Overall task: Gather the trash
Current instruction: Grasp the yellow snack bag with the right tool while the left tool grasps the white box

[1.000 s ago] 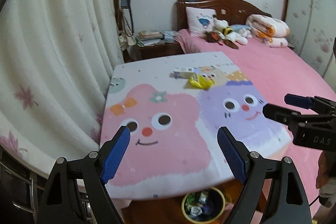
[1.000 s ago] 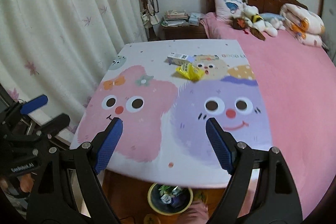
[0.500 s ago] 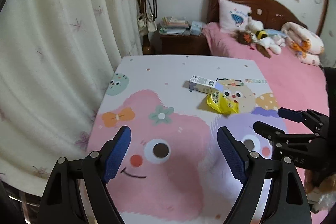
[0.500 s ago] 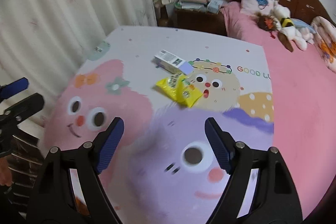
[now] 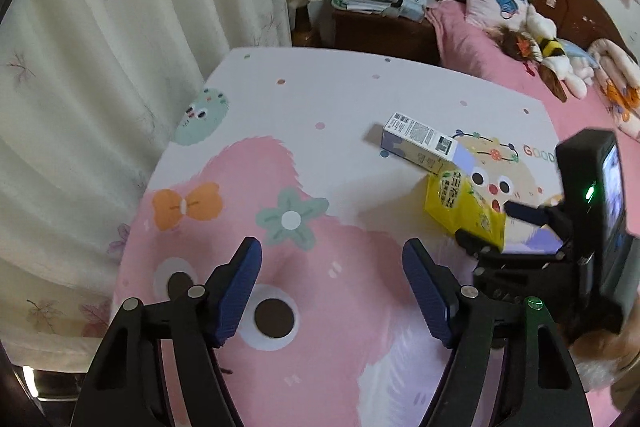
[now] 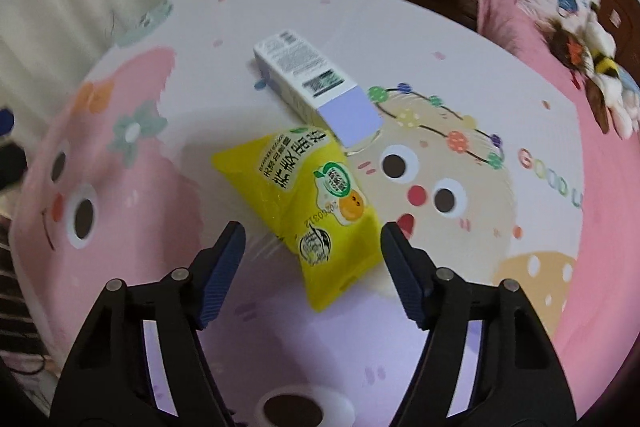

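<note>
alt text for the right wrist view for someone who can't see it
The open right gripper hovers low over a yellow snack bag, whose near end lies between the blue fingertips. Just beyond the bag lies a white and lilac carton; both rest on a tablecloth printed with cartoon faces. A pink bed with stuffed toys lies to the right.

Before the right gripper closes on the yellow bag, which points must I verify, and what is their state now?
1. Right gripper open: ok.
2. Yellow bag near end between its jaws: ok.
3. White box outside the jaws: ok, though it touches or overlaps the bag's far end.
4. Left gripper open, holding nothing: ok.
5. Left gripper apart from the bag: ok.
6. Trash bin position: cannot tell, not in view.
</note>
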Demonstrator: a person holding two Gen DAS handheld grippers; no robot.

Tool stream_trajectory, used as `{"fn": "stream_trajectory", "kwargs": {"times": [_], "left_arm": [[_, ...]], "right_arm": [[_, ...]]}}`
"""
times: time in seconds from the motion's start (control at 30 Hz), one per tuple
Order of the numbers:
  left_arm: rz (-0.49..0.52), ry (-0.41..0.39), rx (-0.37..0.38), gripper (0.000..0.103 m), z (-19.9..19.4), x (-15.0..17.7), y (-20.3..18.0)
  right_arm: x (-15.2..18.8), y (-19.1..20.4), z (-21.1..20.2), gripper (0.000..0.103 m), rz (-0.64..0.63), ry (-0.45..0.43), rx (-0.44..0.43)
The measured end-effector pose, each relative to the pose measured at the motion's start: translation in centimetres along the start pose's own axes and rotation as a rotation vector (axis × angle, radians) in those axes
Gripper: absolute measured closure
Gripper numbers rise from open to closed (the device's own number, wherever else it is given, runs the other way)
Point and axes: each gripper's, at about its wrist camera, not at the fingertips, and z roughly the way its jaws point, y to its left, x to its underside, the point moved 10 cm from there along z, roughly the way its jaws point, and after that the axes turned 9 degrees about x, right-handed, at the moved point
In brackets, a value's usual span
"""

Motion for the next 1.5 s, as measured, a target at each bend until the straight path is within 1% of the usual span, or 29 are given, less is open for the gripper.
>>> {"fn": "stream_trajectory", "kwargs": {"times": [0.03,0.1,0.13,0.17,0.2,0.23,0.37,0.47,0.53,0.63,0.7,0.83,0.97,1.1,1.27,1.5], "left_arm": [[-0.010,0.004,0.005,0.028,0.4,-0.2,0.1],[-0.023,0.012,0.009,0.028,1.3,-0.7,0.0],[-0.025,0.016,0.013,0.028,1.9,-1.0,-0.2],[-0.026,0.018,0.015,0.028,2.1,-1.2,-0.4],[-0.025,0.018,0.016,0.028,2.4,-1.5,-0.6],[-0.022,0.019,0.017,0.028,2.6,-1.8,-0.8],[-0.012,0.019,0.031,0.028,3.6,-3.2,-2.0],[0.001,0.020,0.053,0.028,4.2,-4.2,-3.2],[0.029,0.019,0.065,0.028,4.5,-5.1,-4.3],[0.087,0.017,0.072,0.028,5.0,-6.4,-5.7],[0.129,0.019,0.079,0.028,5.5,-7.3,-6.6],[0.210,0.033,0.089,0.028,6.8,-9.0,-8.1],[0.289,0.066,0.095,0.028,9.0,-10.4,-8.9],[0.352,0.098,0.105,0.028,11.2,-11.0,-9.5],[0.441,0.149,0.113,0.028,14.2,-11.2,-10.2],[0.593,0.207,0.113,0.028,18.1,-11.0,-12.4]], "right_arm": [[0.1,0.1,0.7,0.040,-0.023,0.003,0.007],[0.6,0.5,1.8,0.055,-0.064,0.014,0.018],[0.7,0.6,2.1,0.058,-0.073,0.015,0.018],[0.7,0.6,2.3,0.065,-0.076,0.011,0.015],[0.6,0.5,2.5,0.066,-0.074,-0.003,0.004],[0.6,0.4,2.5,0.071,-0.070,-0.007,-0.007],[0.8,-0.4,1.7,0.079,-0.029,-0.022,-0.067],[0.6,-1.5,0.1,0.081,0.023,-0.039,-0.136],[0.4,-3.1,-0.8,0.081,0.082,-0.053,-0.167],[0.3,-5.5,-1.7,0.081,0.173,-0.065,-0.180],[0.0,-6.9,-1.6,0.081,0.231,-0.069,-0.187],[-0.3,-8.5,-1.5,0.081,0.297,-0.082,-0.179],[-0.5,-9.4,-0.8,0.081,0.344,-0.083,-0.178],[-0.7,-9.6,0.3,0.081,0.393,-0.081,-0.187],[-0.4,-10.0,1.5,0.081,0.425,-0.078,-0.197],[0.3,-10.5,2.2,0.081,0.455,-0.080,-0.214]]}}
